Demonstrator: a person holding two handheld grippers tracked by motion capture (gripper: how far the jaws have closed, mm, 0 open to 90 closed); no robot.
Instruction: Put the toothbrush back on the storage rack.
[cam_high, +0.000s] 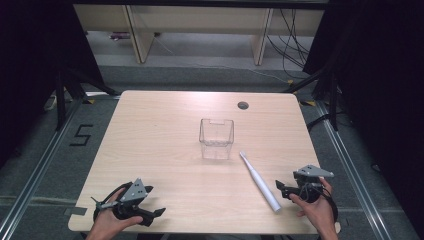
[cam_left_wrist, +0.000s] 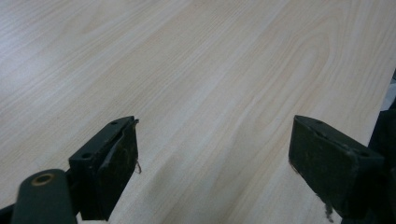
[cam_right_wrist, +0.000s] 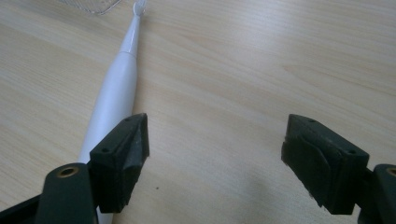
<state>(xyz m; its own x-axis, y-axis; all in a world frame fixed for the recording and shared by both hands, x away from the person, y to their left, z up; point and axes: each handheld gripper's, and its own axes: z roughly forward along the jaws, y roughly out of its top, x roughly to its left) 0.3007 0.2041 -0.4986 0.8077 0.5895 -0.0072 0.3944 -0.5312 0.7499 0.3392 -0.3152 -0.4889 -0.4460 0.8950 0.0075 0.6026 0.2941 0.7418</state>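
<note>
**White toothbrush lies by the right gripper, both tools spread**

Pale wood grain covers the one table (cam_high: 165, 130), a rounded-corner top with a single dark round hole (cam_high: 243, 105) near its far edge. Three loose things count on it: one toothbrush, one bin, and nothing between them but bare board.

The toothbrush (cam_high: 260, 182) is white, smooth plastic, one long tapered stick: a thick round handle that narrows to a thin neck and a small bristled head. It lies flat and slanted on the near right part of the table, head toward the bin, handle end toward the person.

The bin (cam_high: 216, 138) is clear plastic, square, open at the top, standing upright near the middle. The brush head lies just beside its near right corner; whether they touch cannot be told.

Two grippers, each with two black, blocky jaws. The right gripper (cam_right_wrist: 215, 154) sits just right of the handle, jaws spread wide over bare wood, its left jaw beside the handle. The left gripper (cam_left_wrist: 214, 161) rests at the near left, well apart from the brush, jaws spread with nothing between them.
</note>
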